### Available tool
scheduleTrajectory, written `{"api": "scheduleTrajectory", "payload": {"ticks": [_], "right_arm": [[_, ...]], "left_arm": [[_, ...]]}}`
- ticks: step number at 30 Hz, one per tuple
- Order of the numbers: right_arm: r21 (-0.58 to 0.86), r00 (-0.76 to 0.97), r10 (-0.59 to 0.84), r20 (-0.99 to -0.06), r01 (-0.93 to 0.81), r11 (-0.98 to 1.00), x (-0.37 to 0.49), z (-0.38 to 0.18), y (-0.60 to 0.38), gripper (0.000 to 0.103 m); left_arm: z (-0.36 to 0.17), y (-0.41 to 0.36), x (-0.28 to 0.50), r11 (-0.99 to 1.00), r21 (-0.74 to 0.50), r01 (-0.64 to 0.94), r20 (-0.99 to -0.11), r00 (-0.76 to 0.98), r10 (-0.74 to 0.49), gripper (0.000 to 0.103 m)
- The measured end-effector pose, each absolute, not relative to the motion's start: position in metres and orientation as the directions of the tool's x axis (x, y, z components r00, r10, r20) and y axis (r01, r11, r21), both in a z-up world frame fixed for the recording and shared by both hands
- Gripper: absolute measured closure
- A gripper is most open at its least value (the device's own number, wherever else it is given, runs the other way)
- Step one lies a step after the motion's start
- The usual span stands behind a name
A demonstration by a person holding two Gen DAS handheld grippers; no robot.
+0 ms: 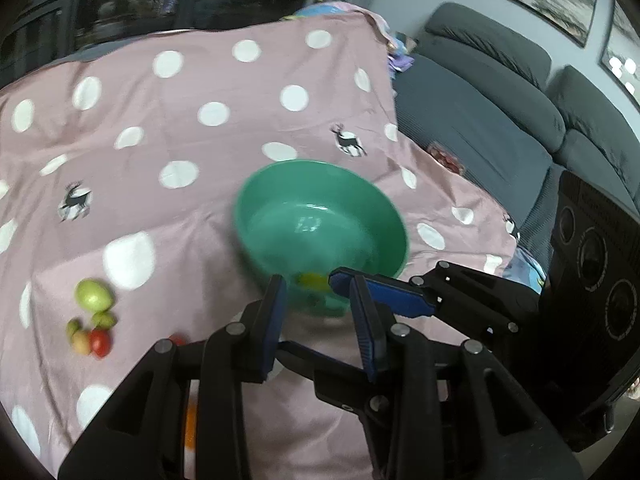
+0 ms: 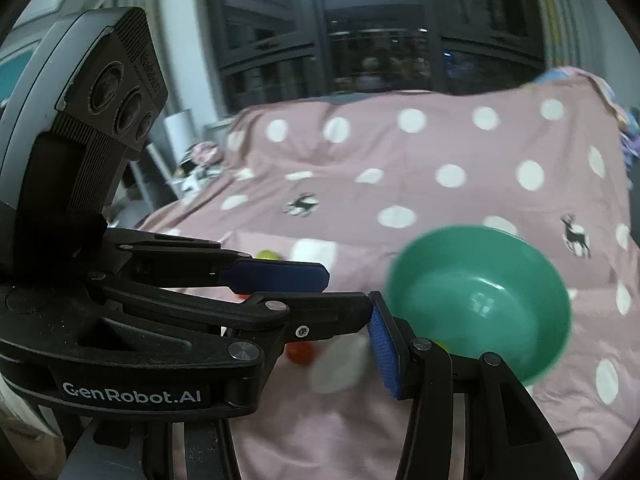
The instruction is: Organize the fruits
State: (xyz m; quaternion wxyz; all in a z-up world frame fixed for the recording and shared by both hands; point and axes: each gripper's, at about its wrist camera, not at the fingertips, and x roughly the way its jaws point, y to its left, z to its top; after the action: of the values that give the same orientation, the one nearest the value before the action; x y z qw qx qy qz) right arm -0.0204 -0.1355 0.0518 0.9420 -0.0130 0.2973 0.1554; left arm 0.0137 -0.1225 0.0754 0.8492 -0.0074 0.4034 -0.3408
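Note:
A green bowl [image 1: 320,216] [image 2: 480,300] sits on the pink dotted cloth [image 1: 200,80], just past both grippers. My left gripper [image 1: 318,288] is open in front of its near rim, with nothing between the blue pads. My right gripper [image 2: 320,312] crosses in from the right under the left one. Its bare blue pad [image 1: 380,292] is by the rim, and it is open too. A small yellow fruit [image 1: 312,280] shows at the bowl's near edge; I cannot tell whether it lies inside. Loose fruits lie to the left: a green one [image 1: 94,294] and a red one [image 1: 100,342].
A red fruit [image 2: 299,352] and a yellow-green one [image 2: 267,255] peek out behind the left gripper's fingers. An orange fruit [image 1: 191,424] lies under my left gripper. A grey sofa [image 1: 500,120] borders the cloth on the right. A dark window [image 2: 380,40] stands at the back.

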Motion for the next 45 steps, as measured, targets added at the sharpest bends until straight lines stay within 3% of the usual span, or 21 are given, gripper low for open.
{"api": "scheduleTrajectory", "payload": {"ticks": [10,26,28,29,31,36,40,43,45], "right_arm": [[0.082,0.797,0.192,-0.572,-0.177,0.981,-0.004,0.047,-0.190,0.053],[0.120,0.727,0.191,-0.659,-0.149,0.981,0.039,0.015,-0.215,0.054],[0.140,0.712,0.197,-0.674,-0.138,0.980,0.041,0.011,-0.219,0.053],[0.145,0.710,0.194,-0.677,-0.130,0.981,0.041,0.009,-0.221,0.050],[0.148,0.710,0.184,-0.679,-0.113,0.983,0.038,0.008,-0.225,0.049],[0.166,0.744,0.156,-0.650,-0.062,0.984,0.018,0.020,-0.245,0.042],[0.197,0.772,0.147,-0.619,-0.028,0.980,0.000,0.031,-0.257,0.039],[0.212,0.781,0.177,-0.599,-0.059,0.976,-0.013,0.038,-0.251,0.039],[0.229,0.782,0.224,-0.582,-0.106,0.968,-0.020,0.043,-0.240,0.039]], "left_arm": [[0.062,-0.176,0.054,0.699,-0.325,0.637,-0.685,0.352,-0.639,0.071],[0.018,-0.190,0.099,0.702,-0.400,0.589,-0.730,0.258,-0.633,0.068],[0.013,-0.190,0.101,0.725,-0.386,0.570,-0.749,0.265,-0.607,0.055],[0.011,-0.189,0.102,0.730,-0.387,0.563,-0.752,0.266,-0.604,0.040],[0.012,-0.183,0.104,0.739,-0.399,0.543,-0.748,0.273,-0.605,0.025],[0.031,-0.156,0.104,0.755,-0.414,0.509,-0.715,0.331,-0.615,0.016],[0.055,-0.120,0.097,0.761,-0.426,0.489,-0.673,0.391,-0.628,0.015],[0.074,-0.082,0.084,0.806,-0.379,0.455,-0.667,0.469,-0.579,0.012],[0.079,-0.055,0.073,0.849,-0.338,0.405,-0.683,0.516,-0.518,0.005]]}}
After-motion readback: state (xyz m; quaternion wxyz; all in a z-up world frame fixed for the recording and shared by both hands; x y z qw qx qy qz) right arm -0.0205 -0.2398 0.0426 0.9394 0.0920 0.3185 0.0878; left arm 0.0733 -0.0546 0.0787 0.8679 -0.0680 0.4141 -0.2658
